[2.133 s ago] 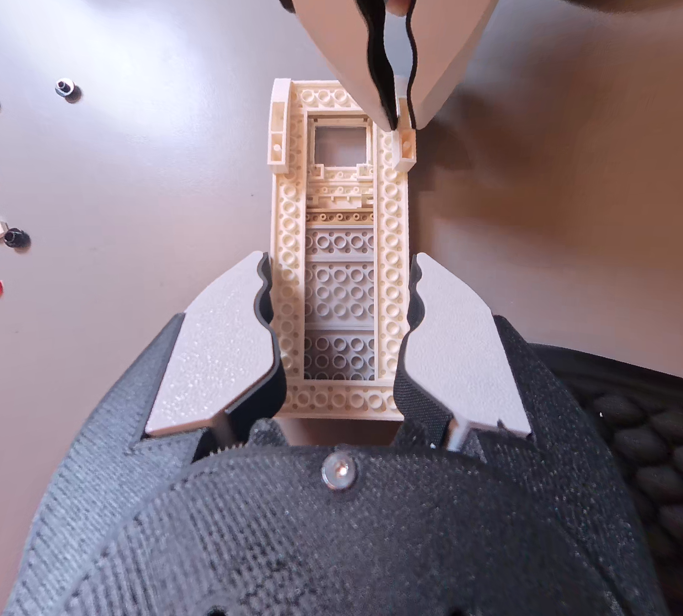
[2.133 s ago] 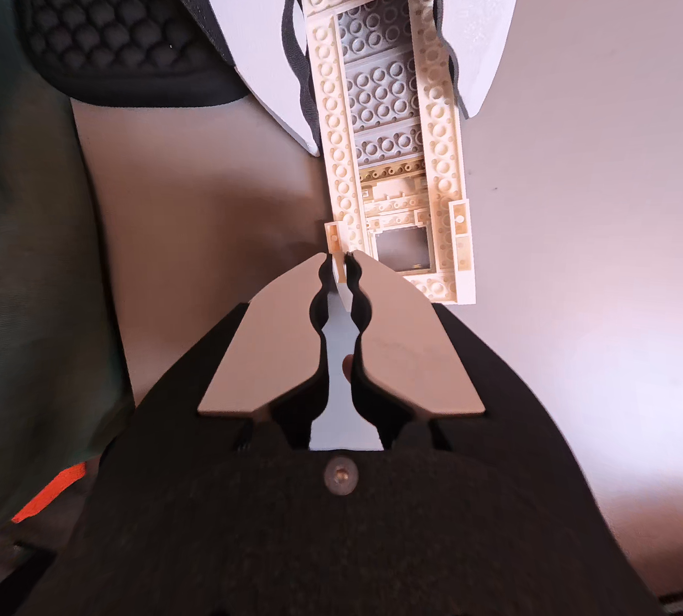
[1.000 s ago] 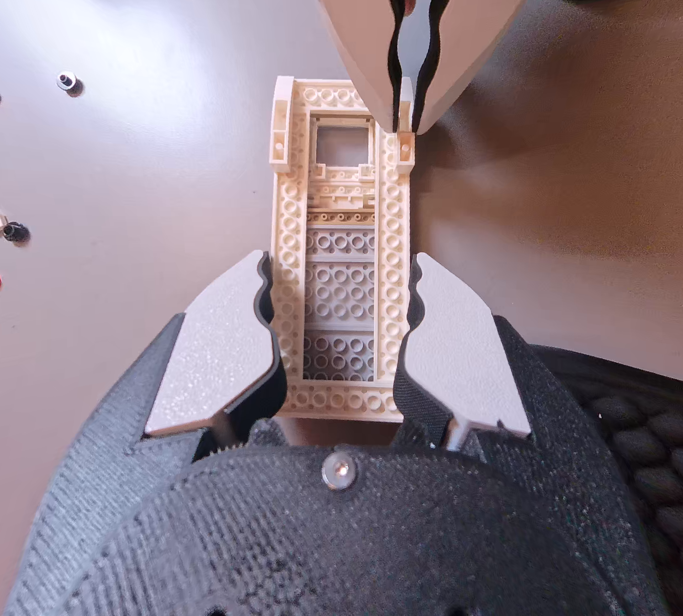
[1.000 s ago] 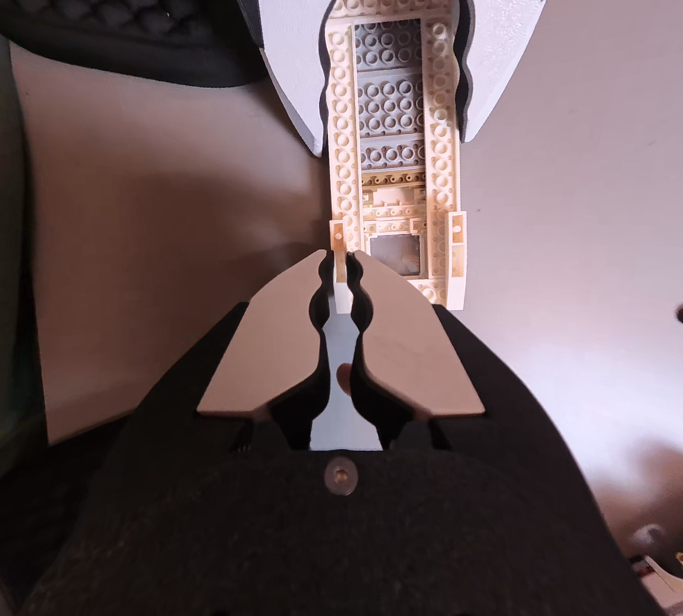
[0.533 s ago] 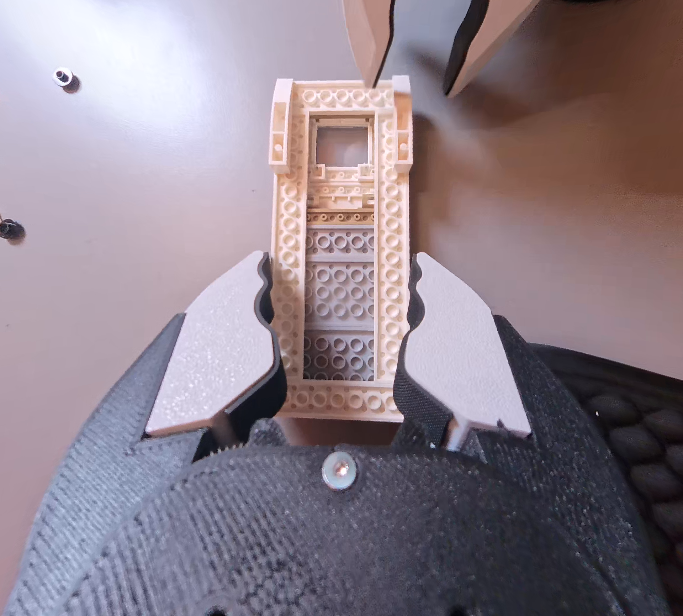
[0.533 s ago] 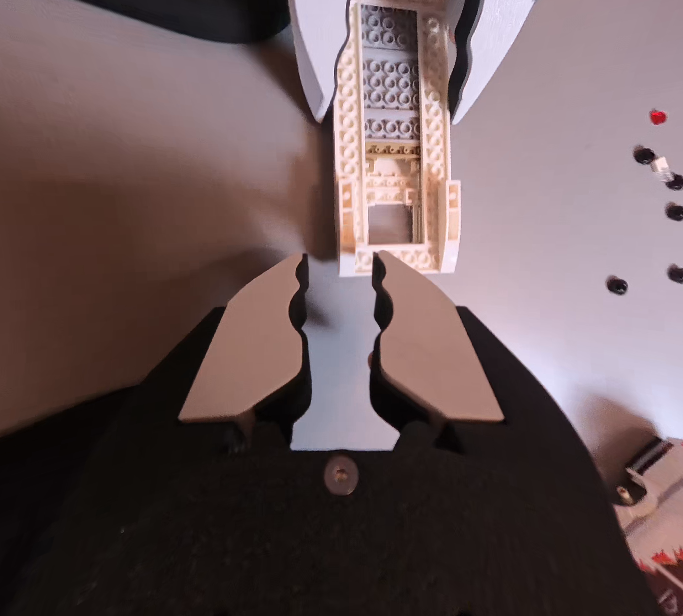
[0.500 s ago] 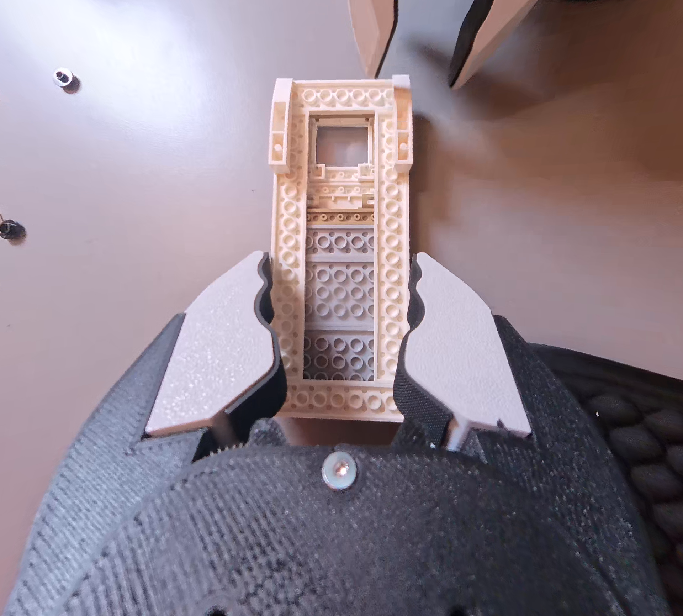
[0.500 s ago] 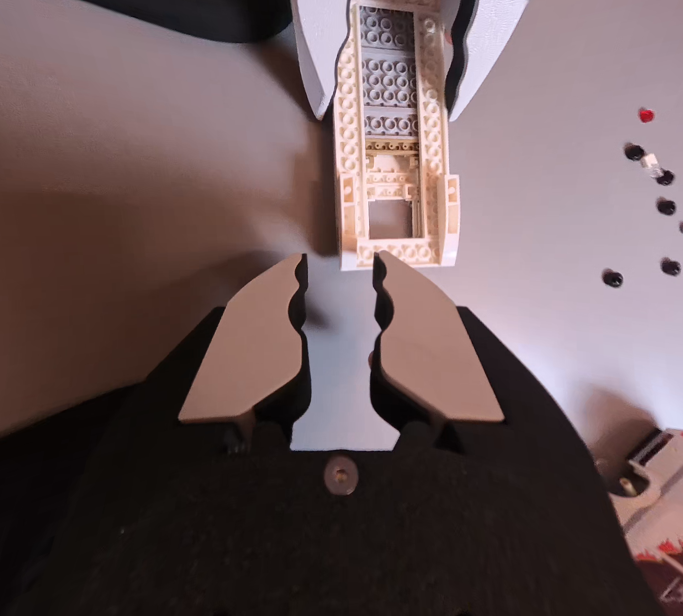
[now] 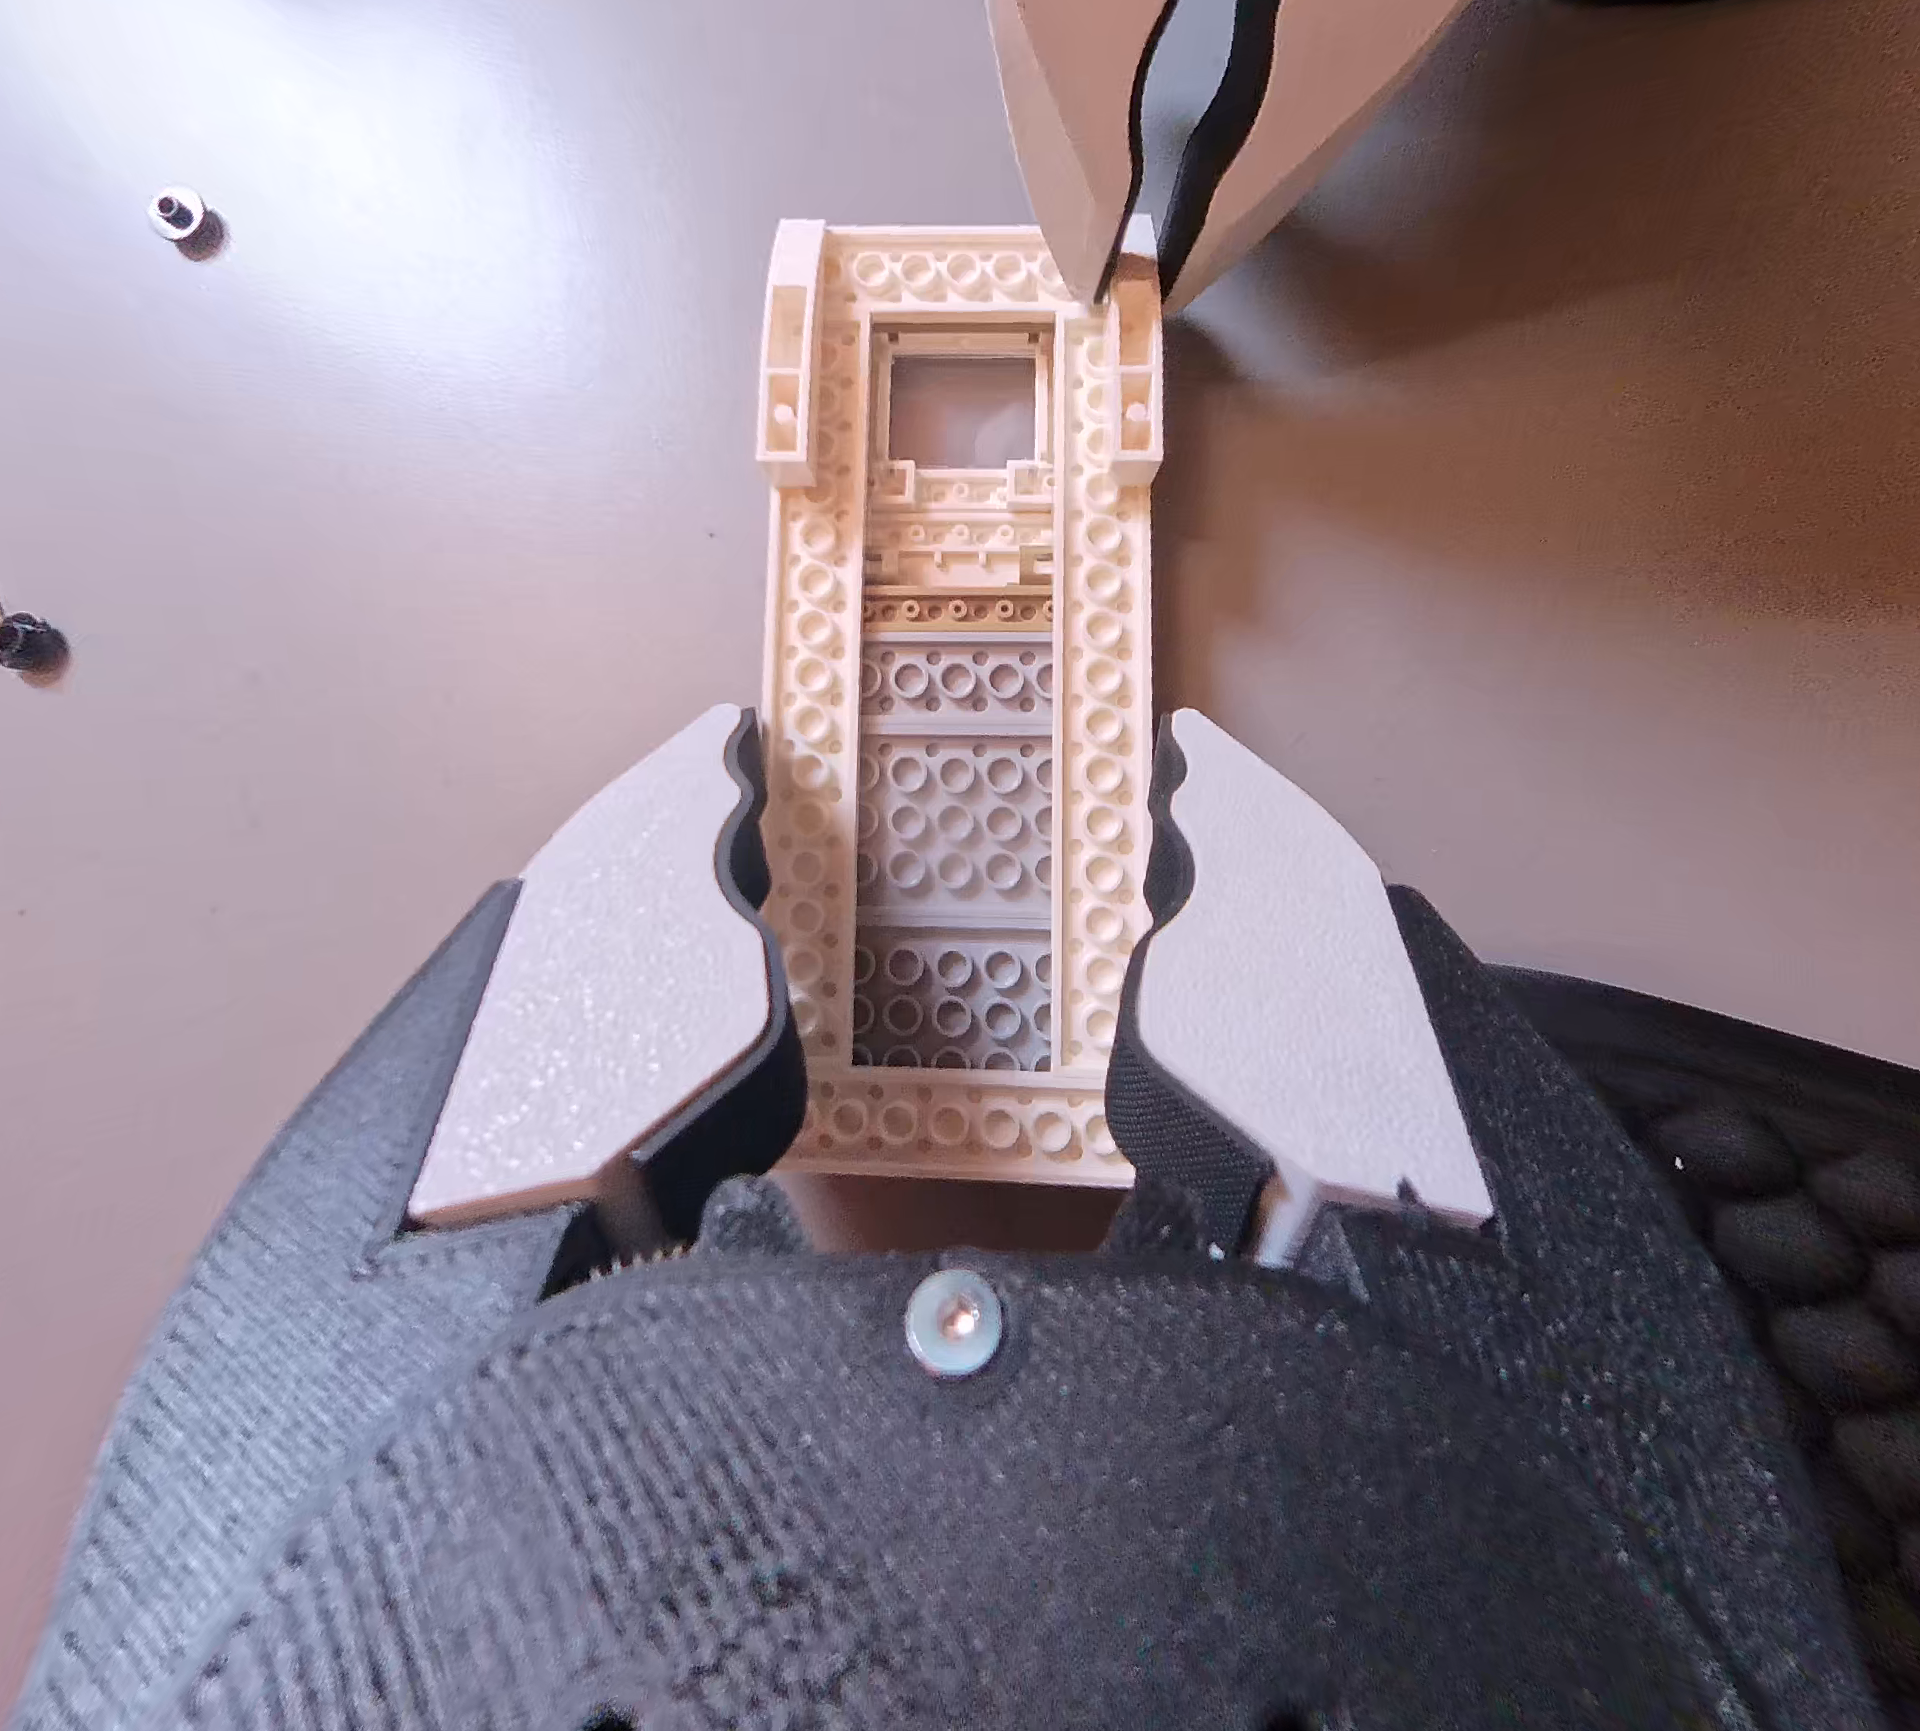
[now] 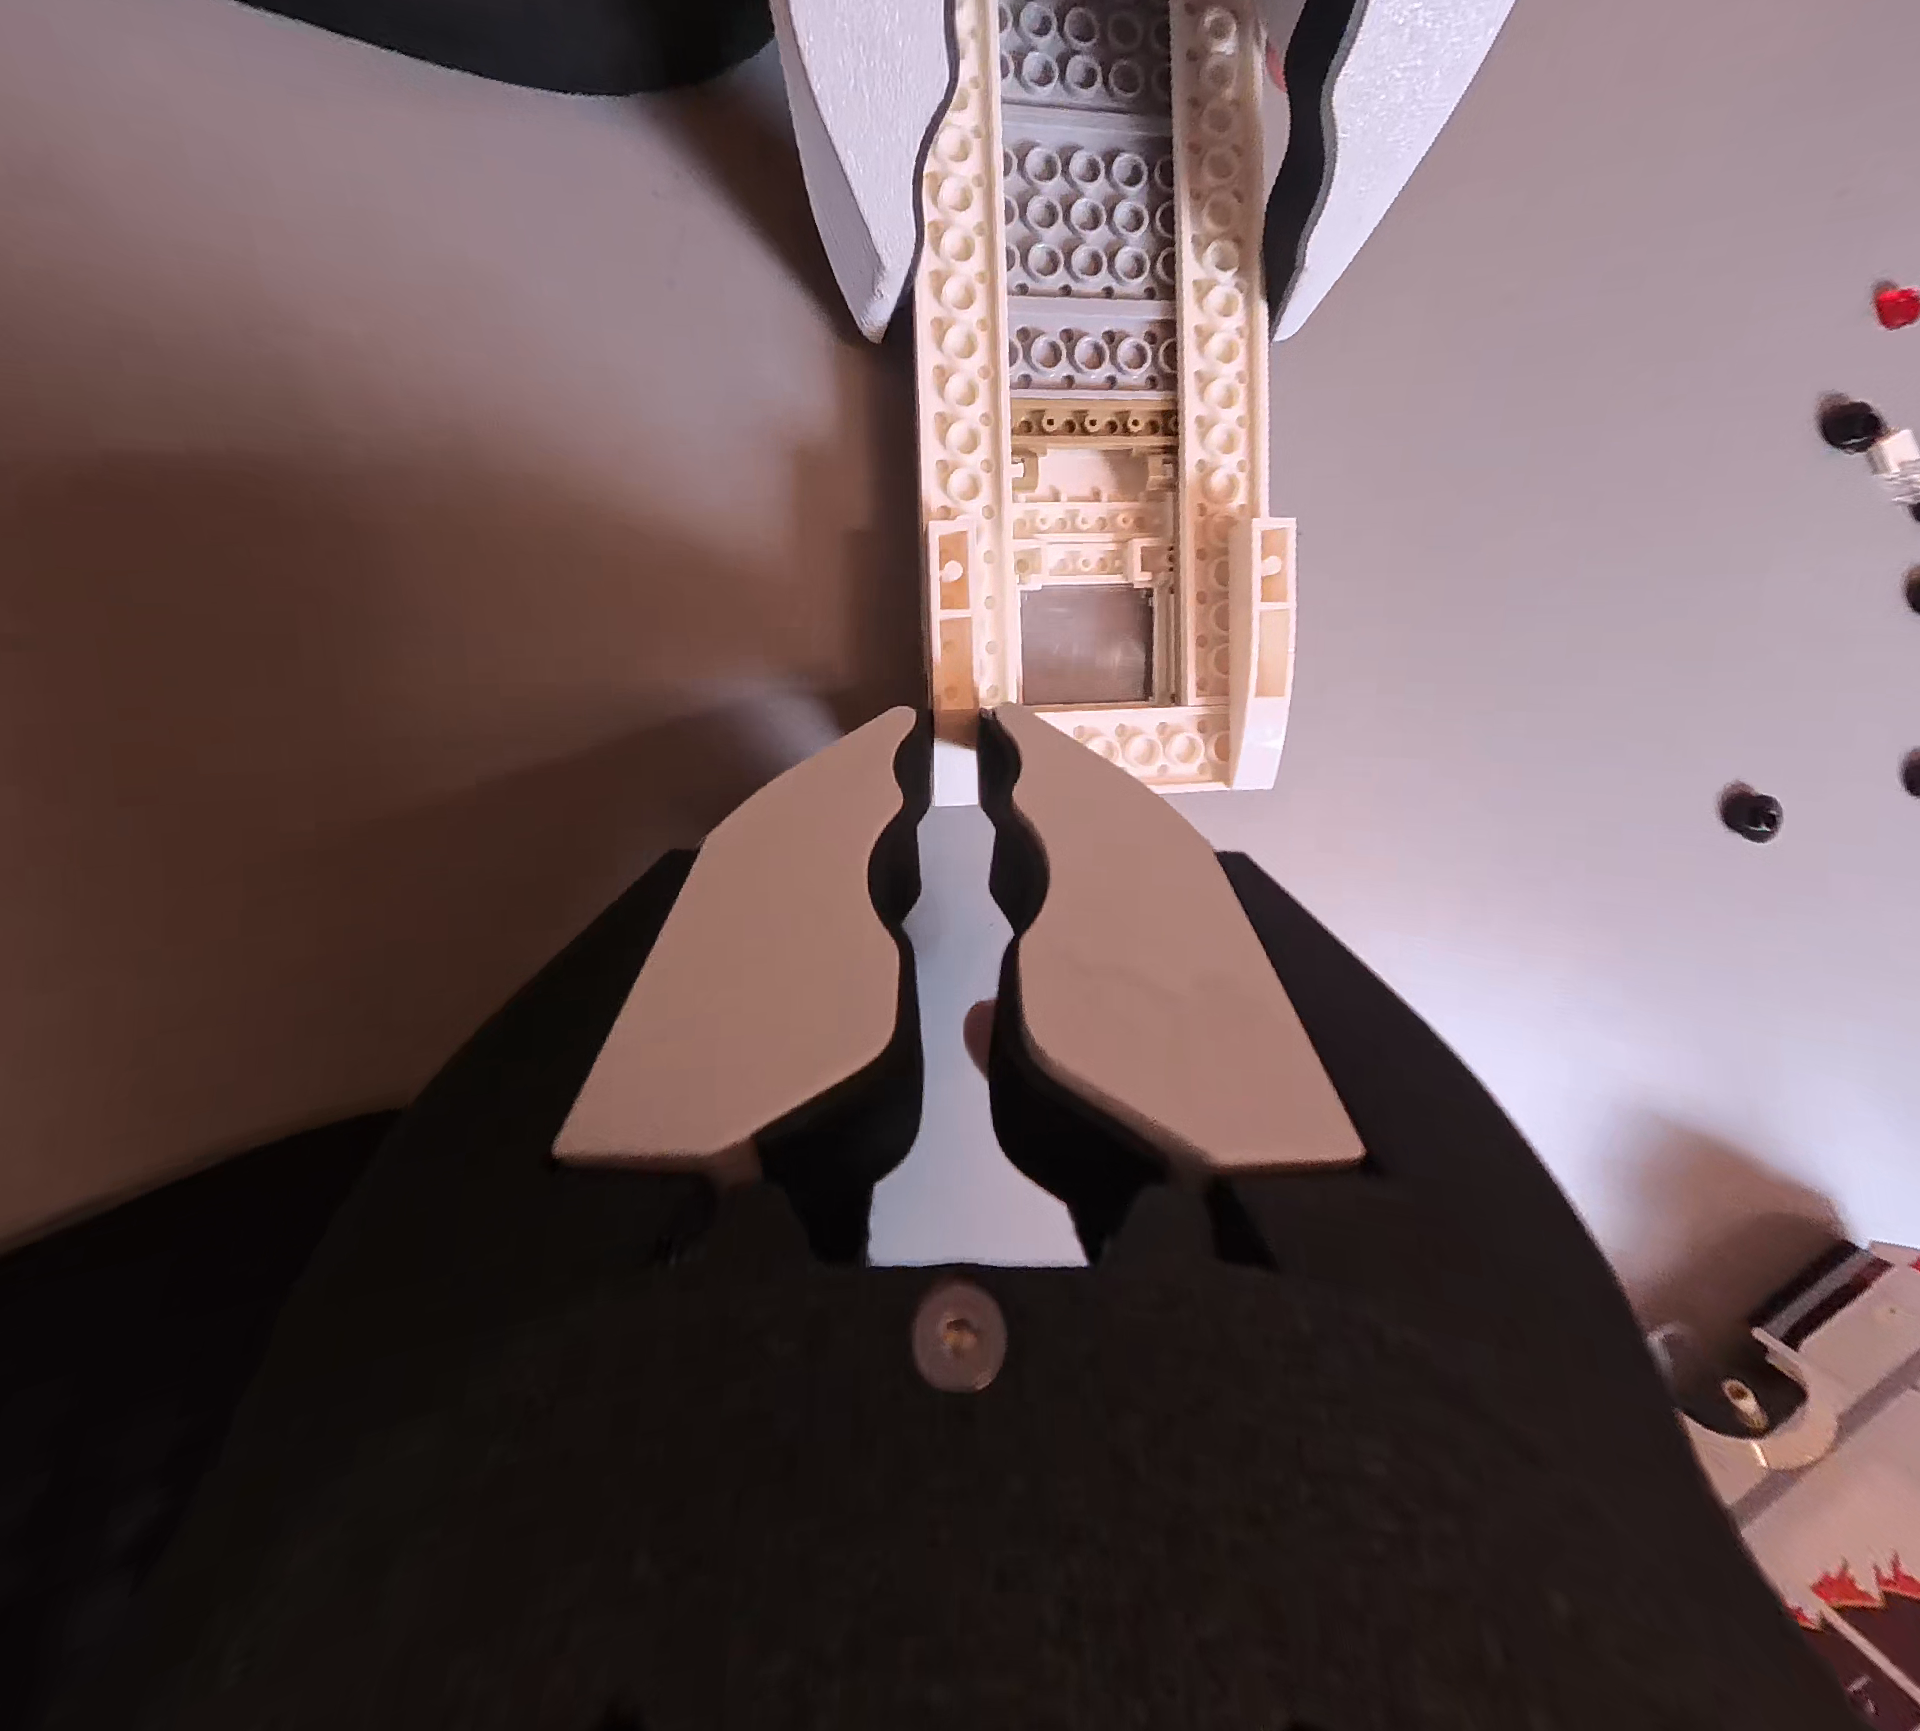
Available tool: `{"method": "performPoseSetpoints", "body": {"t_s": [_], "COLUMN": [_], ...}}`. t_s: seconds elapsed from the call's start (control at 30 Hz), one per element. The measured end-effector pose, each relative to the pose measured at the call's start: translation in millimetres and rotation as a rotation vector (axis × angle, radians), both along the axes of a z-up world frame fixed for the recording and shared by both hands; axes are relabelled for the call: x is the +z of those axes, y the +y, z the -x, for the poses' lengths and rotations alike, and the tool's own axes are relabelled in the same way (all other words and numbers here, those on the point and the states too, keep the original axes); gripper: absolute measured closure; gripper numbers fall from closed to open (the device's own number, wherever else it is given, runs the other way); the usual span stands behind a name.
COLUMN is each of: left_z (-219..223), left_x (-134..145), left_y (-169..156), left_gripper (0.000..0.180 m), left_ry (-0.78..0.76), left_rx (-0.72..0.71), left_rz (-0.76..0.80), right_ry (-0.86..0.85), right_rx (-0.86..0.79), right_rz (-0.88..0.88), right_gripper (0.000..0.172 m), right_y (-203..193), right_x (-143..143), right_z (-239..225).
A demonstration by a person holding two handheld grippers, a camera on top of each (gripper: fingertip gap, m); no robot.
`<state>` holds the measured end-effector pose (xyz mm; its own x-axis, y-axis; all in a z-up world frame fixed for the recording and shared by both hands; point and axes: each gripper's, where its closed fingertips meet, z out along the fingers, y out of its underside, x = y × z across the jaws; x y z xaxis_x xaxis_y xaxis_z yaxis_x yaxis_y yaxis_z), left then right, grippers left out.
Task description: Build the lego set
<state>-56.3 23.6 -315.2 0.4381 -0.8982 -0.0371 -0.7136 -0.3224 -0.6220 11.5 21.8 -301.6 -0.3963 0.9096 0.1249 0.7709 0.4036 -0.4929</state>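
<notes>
A smooth grey-brown tabletop (image 9: 416,434) fills both views, glossy with soft light patches and broad shadows; nothing of the room beyond it shows. The long cream brick assembly (image 9: 961,746), underside up with grey plates inside, lies between the two tongs. The left gripper (image 9: 961,725) clamps its near end, pads pressed on both long sides. The right gripper (image 10: 951,725) pinches the small curved cream piece (image 10: 954,772) at the far corner. Small black and red bits (image 10: 1849,424) lie scattered to the right gripper's right.
</notes>
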Motion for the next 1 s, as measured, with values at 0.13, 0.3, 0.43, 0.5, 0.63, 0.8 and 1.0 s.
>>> {"method": "performPoseSetpoints", "body": {"t_s": [0.13,0.3,0.43,0.5,0.63,0.8,1.0], "left_z": [0,0,2,2,-3,-9,-2], "left_x": [0,0,6,10,21,28,53], "left_y": [0,0,-3,-7,-13,-18,7], "left_gripper": [0.108,0.108,0.108,0.108,0.108,0.108,0.106], "left_ry": [0.006,-0.022,-0.151,-0.218,-0.344,-0.438,-0.352], "left_rx": [0.001,0.001,0.018,-0.009,-0.068,-0.1,-0.003], "left_rz": [-0.007,0.023,0.157,0.236,0.377,0.486,0.123], "right_ry": [-0.028,0.071,0.244,0.326,0.441,0.468,0.435], "right_rx": [0.006,0.0,0.075,0.123,0.183,0.208,0.101], "right_rz": [-0.028,-0.033,-0.139,-0.295,-0.463,-0.499,-0.308], "right_gripper": [0.164,0.162,0.129,0.128,0.139,0.15,0.151], "right_y": [1,2,3,7,5,1,6], "right_x": [-2,2,12,14,24,38,42], "right_z": [-1,2,-1,0,14,18,12]}}
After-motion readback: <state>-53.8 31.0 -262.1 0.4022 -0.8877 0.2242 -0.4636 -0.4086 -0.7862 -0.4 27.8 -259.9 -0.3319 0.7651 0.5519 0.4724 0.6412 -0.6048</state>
